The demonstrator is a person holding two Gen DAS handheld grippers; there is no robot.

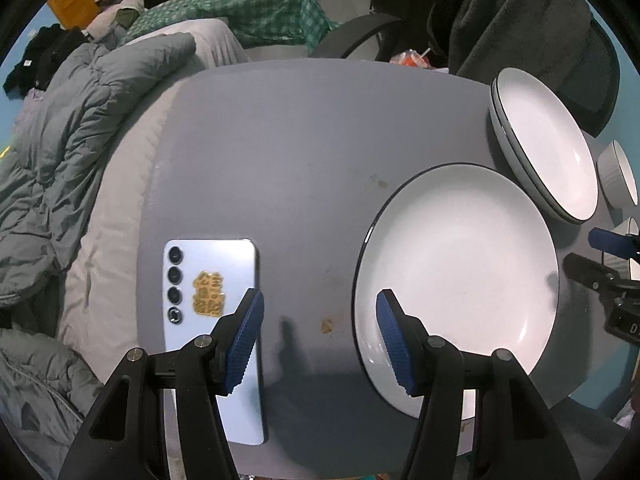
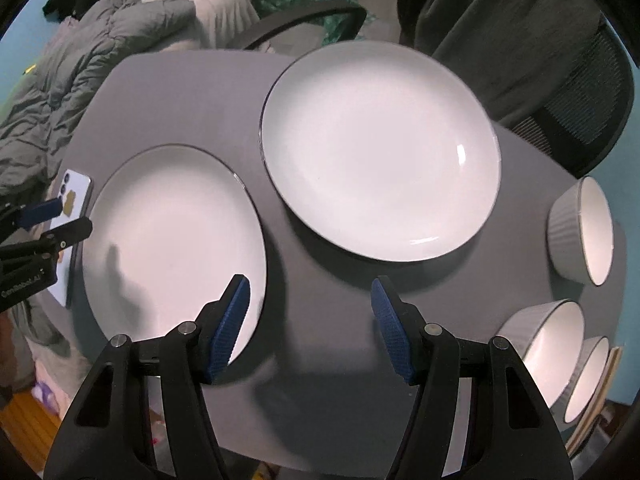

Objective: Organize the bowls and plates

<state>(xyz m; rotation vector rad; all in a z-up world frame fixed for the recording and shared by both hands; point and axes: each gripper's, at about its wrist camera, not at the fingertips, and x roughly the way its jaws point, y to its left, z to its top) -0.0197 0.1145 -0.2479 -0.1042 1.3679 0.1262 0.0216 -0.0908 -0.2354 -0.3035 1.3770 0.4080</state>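
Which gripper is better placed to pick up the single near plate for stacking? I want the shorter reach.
Probably the left gripper: open, its right finger already overlaps the near plate rim. The right gripper is open too, but mostly over bare table between the plates.

left wrist: above table's (image 1: 280, 140) near-left, facing forward | right wrist: further right | shared: near plate (image 1: 460, 280)

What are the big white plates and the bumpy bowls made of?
The near plate and far plate look like glazed ceramic: smooth, glossy white with bright glints and a thin dark rim. The ribbed bowls look ceramic too, duller grey outside, shiny white inside. It could be stoneware or porcelain; I cannot tell which.
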